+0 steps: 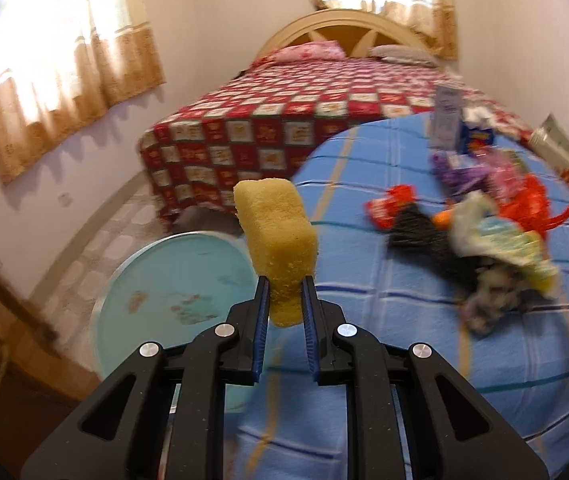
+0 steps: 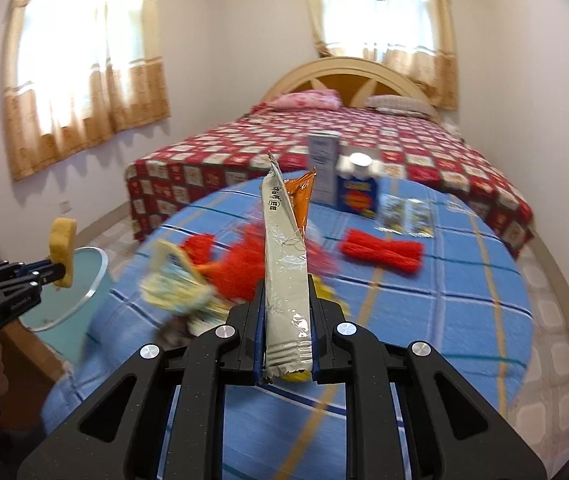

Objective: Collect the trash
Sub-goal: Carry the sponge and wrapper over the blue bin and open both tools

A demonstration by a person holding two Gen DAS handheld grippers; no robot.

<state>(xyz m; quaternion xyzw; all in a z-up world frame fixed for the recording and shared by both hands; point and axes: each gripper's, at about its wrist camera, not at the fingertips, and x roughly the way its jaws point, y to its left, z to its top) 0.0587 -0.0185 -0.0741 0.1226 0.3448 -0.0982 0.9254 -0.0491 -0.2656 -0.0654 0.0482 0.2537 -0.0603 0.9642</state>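
My left gripper [image 1: 284, 282] is shut on a yellow sponge [image 1: 278, 240] and holds it at the table's left edge, beside the light blue trash bin [image 1: 172, 280] on the floor. The right wrist view shows the same gripper [image 2: 58, 270], sponge [image 2: 62, 252] and bin [image 2: 72, 280] at the left. My right gripper [image 2: 286, 286] is shut on a long silver snack wrapper [image 2: 286, 260] with an orange side, held upright over the table. A pile of wrappers and bags [image 1: 496, 232] lies on the blue checked tablecloth [image 1: 384, 320].
A blue carton [image 2: 358, 196], a white carton [image 2: 322, 168], two small foil packets [image 2: 404, 210] and a red ribbed wrapper [image 2: 380, 252] lie on the far side of the table. A bed with a red checked cover [image 2: 324, 140] stands behind. A wooden cabinet [image 1: 12, 320] is left of the bin.
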